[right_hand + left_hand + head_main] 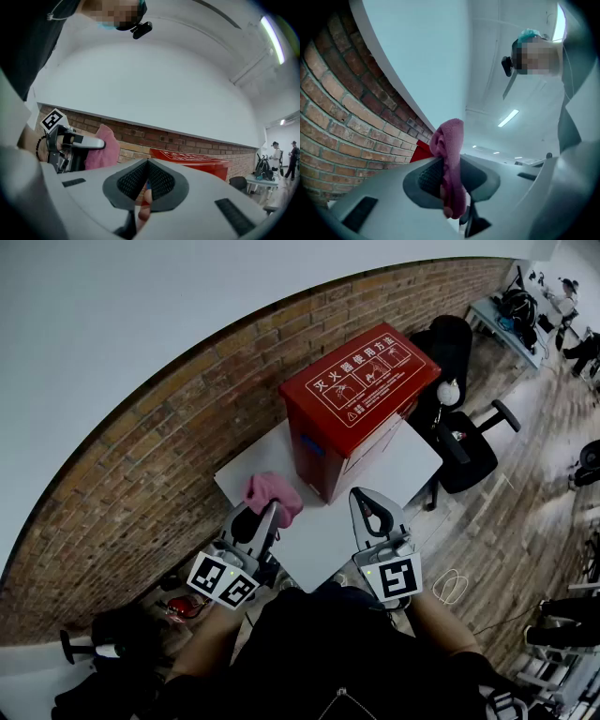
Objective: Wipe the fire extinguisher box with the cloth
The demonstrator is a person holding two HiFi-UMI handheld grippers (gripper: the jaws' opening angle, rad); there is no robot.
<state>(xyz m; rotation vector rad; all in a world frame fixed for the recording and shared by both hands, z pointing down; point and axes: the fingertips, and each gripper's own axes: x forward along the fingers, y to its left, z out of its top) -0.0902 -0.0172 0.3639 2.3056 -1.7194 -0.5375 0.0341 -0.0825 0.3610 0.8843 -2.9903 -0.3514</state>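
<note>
Cloth (270,491), pink, is clamped in my left tongs (270,514), bunched past the tips. My right tongs (364,502) are closed on nothing. Both hover over the white tabletop (408,463), near the red fire extinguisher box (361,395) standing on it by the brick wall (187,427). Recommended: hold the clamp firm, press the bunched end flat against a panel, and wipe in overlapping strokes.
</note>
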